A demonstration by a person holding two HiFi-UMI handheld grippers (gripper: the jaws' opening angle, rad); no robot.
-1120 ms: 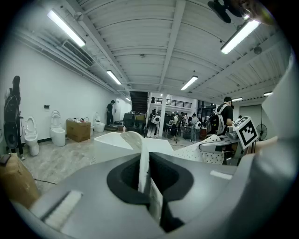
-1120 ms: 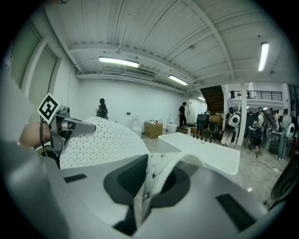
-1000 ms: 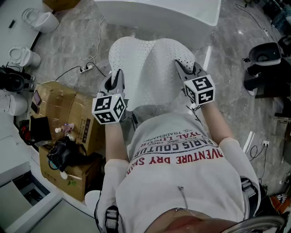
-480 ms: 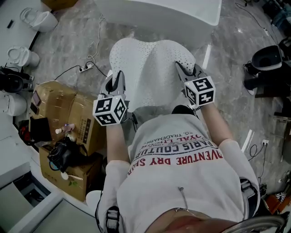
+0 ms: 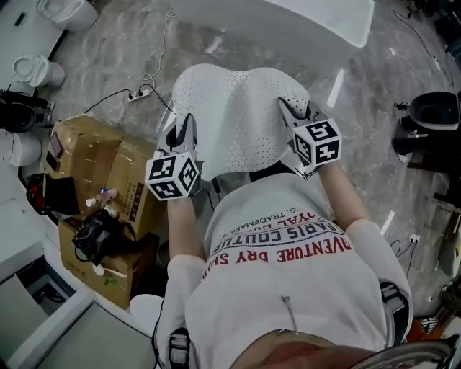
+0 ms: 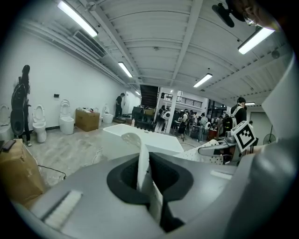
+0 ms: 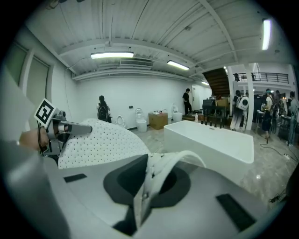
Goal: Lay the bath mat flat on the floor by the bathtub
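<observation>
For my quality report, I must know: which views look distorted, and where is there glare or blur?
Head view: sharp, even light; bright streaks of glare on the glossy floor. Left gripper view: fisheye bending, dark corners, left tool soft. Right gripper view: same bending and dark corners; ceiling lamp blown out, bath mat sharp.

The white, hole-dotted bath mat hangs in the air, sagging in the middle, near the white bathtub beyond it.

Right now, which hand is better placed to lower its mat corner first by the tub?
Right, probably: the right gripper grips the bath mat nearer the bathtub; the left gripper hangs close beside cardboard boxes.
</observation>
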